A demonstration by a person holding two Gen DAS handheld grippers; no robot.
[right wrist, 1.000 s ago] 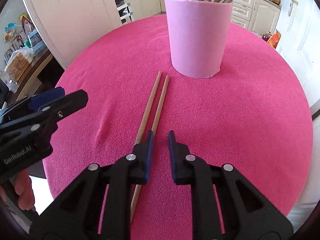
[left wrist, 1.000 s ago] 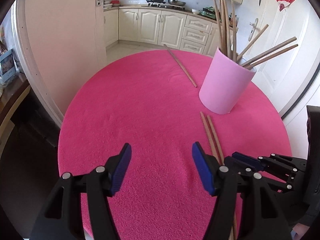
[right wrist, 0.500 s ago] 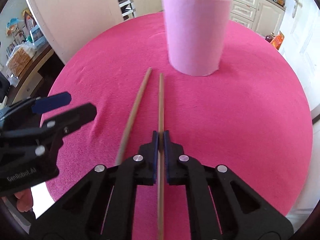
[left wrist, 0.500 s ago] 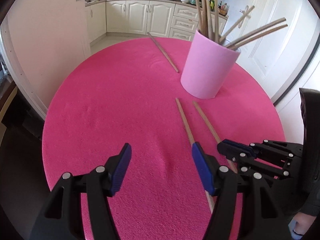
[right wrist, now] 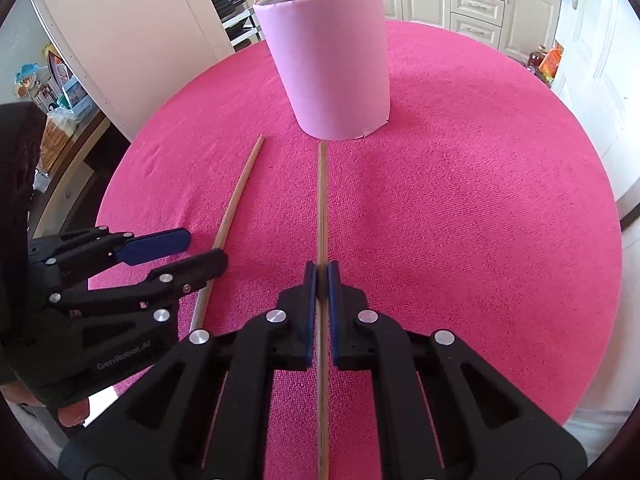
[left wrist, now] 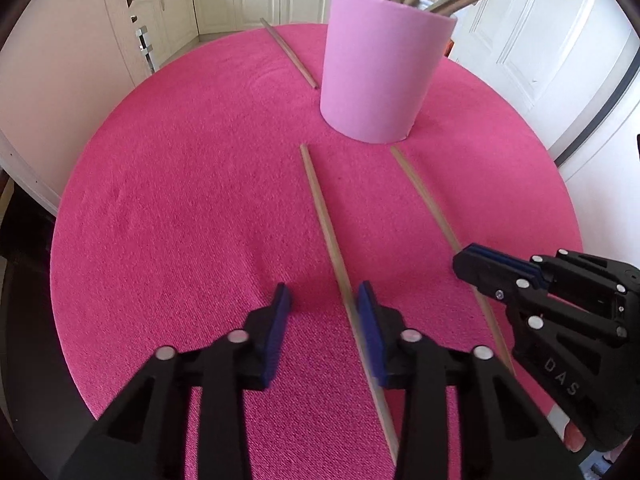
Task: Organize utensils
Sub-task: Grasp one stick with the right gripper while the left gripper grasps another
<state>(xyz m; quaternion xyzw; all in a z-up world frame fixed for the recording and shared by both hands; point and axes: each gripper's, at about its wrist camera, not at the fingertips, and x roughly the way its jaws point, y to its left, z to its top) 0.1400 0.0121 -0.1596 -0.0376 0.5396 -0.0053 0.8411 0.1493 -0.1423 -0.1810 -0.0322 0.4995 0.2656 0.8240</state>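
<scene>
a: chopsticks first. left wrist view: the left gripper (left wrist: pixel 322 298) has its jaws closing, much narrower than a second ago, with one stick (left wrist: pixel 320 208) lying between them, close against the right pad. pads don't press it yet.

b: and the other stick?

a: off to the right of those jaws, the second stick (left wrist: pixel 424 196) runs from the cup (left wrist: pixel 380 76) back into the right gripper (left wrist: pixel 466 264). a third stick (left wrist: pixel 290 54) lies well ahead, left of the cup.

b: right wrist view?

a: right gripper (right wrist: pixel 321 270) is clamped on its stick (right wrist: pixel 322 200), which runs straight ahead from the jaws to the cup (right wrist: pixel 332 68). a second ago those jaws stood apart around both sticks, which lay together; now the pair is split. the left gripper (right wrist: pixel 200 248) is off to the left over the free stick (right wrist: pixel 240 196).

b: meaning?

a: i'd judge each hand gets one stick, so both can go into the cup next. the table (right wrist: pixel 460 200) will be nearly cleared, bar the far stick.
</scene>
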